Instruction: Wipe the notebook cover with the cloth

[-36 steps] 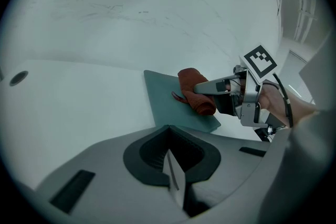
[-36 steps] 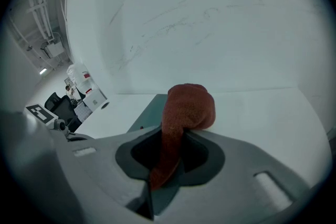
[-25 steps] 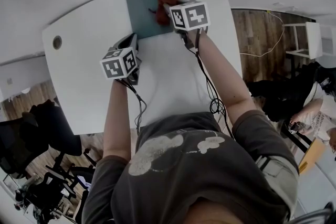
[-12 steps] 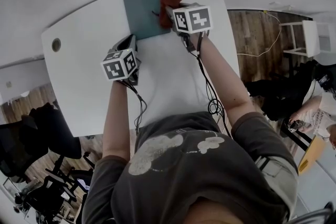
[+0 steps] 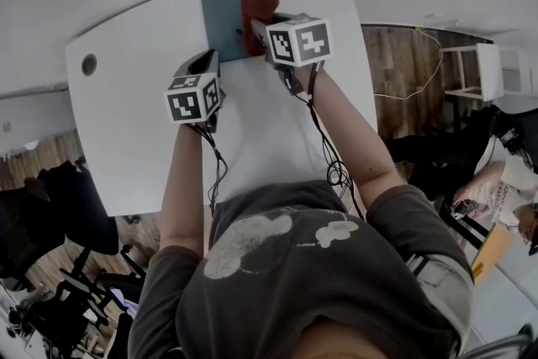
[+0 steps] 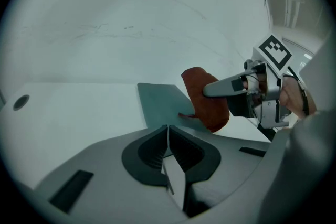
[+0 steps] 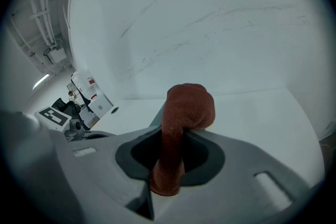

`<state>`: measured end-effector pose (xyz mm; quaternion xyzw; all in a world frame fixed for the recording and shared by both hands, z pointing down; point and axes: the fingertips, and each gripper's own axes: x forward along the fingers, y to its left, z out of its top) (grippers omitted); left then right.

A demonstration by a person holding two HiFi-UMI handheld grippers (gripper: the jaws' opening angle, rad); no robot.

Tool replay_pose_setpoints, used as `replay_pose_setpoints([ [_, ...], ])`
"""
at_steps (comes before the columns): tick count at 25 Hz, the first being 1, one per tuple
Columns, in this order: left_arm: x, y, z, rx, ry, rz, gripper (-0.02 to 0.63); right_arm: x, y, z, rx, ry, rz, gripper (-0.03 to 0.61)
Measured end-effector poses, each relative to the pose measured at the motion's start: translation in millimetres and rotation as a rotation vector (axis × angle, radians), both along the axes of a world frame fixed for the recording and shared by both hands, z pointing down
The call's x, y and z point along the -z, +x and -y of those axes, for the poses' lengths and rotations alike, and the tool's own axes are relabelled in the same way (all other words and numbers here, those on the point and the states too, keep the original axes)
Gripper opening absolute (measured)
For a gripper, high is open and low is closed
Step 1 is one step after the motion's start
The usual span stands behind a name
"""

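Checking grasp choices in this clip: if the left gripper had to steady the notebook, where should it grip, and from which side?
Probably the near left corner of the notebook, approached low from the person's side by the left gripper. It lies flat and thin, so only an edge offers a pinch, and the cloth in the right gripper covers its right side.

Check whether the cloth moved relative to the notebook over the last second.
Yes. The cloth, gripped in the right tongs, slid left: half a second ago it sat mostly past the right edge of the notebook; now it overlaps the cover.
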<state>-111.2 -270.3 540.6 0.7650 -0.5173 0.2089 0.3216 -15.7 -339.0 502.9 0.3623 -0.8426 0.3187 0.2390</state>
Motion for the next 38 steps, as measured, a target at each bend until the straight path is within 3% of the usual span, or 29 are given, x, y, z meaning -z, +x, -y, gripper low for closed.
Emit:
replay_pose_setpoints([
  [6,20,-10,0,0.027,0.043,-0.015,0.008,5,-44,-24,0.097,-0.012,0.027,0.079],
  [17,18,-41,-17,0.100,0.011,-0.056,0.008,-16,-102,-62,0.195,-0.082,0.042,0.078],
  [23,19,-44,-17,0.099,0.010,-0.069,0.008,-34,-96,-63,0.226,-0.071,-0.056,0.078],
  [38,12,-20,-27,0.045,-0.043,-0.098,0.009,-40,-28,-52,0.099,-0.092,-0.086,0.079],
])
